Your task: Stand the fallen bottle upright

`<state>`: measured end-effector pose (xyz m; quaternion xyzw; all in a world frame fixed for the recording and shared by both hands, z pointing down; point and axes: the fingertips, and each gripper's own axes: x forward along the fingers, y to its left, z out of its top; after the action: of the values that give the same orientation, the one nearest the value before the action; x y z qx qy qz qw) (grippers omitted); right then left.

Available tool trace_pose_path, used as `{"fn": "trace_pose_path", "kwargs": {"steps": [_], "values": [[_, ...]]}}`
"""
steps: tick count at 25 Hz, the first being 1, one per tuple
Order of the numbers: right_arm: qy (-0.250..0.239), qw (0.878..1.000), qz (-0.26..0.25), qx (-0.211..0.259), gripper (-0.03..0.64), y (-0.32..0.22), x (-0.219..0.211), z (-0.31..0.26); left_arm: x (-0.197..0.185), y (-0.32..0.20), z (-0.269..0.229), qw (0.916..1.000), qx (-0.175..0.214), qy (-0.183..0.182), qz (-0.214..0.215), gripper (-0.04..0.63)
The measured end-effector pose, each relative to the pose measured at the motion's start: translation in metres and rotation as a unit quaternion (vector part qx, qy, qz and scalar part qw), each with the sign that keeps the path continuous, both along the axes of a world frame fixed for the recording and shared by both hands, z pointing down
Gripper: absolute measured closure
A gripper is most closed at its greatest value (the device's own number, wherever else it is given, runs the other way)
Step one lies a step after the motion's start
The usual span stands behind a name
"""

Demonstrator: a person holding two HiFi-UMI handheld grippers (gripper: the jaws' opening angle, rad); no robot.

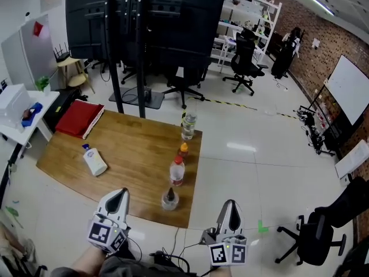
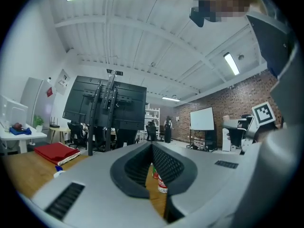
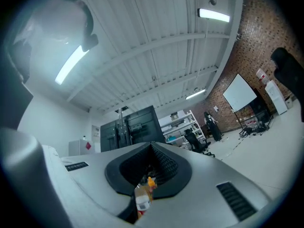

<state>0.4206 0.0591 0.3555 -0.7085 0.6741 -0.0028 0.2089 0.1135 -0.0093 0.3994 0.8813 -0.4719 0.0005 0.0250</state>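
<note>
Farthest back, a bank of black screens on a dark stand fills the top of the head view. In front of it sits a wooden table, set at an angle on the pale floor. A red folder lies flat on the table's far left corner.

Both tools hang at the near edge of the table, just off the wood. The left gripper is clenched with nothing in it. In its own view the ribbed pads meet at the tip, and only distant bottles show through the hollow below. The right gripper is likewise clamped on nothing, with its pads meeting at the tip.

The fallen bottle, white with a blue cap, lies on its side on the left half of the table. Its cap points toward the red folder. It is beyond the left gripper and well apart from both tools.

Four bottles stand upright in a row along the right edge:
- a clear bottle farthest away
- a small orange-capped bottle
- a red-capped bottle with a red label
- a short bottle with a dark pointed top nearest
</note>
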Motion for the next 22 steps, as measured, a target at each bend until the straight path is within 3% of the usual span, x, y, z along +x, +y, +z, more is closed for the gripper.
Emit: {"fn": "trace_pose_path", "kwargs": {"steps": [3,10,22], "values": [[0.012,0.999,-0.009,0.032,0.600,-0.009,-0.013,-0.023,-0.014,-0.011,0.003,1.0000,0.000,0.002,-0.009,0.581],[0.027,0.999,-0.015,0.035,0.600,-0.037,-0.082,-0.030,-0.088,-0.048,0.010,0.9996,0.000,0.012,-0.025,0.581],[0.057,0.996,0.001,0.066,0.600,-0.129,-0.293,-0.069,-0.287,-0.167,0.018,0.9997,-0.003,0.021,-0.010,0.581]]}}
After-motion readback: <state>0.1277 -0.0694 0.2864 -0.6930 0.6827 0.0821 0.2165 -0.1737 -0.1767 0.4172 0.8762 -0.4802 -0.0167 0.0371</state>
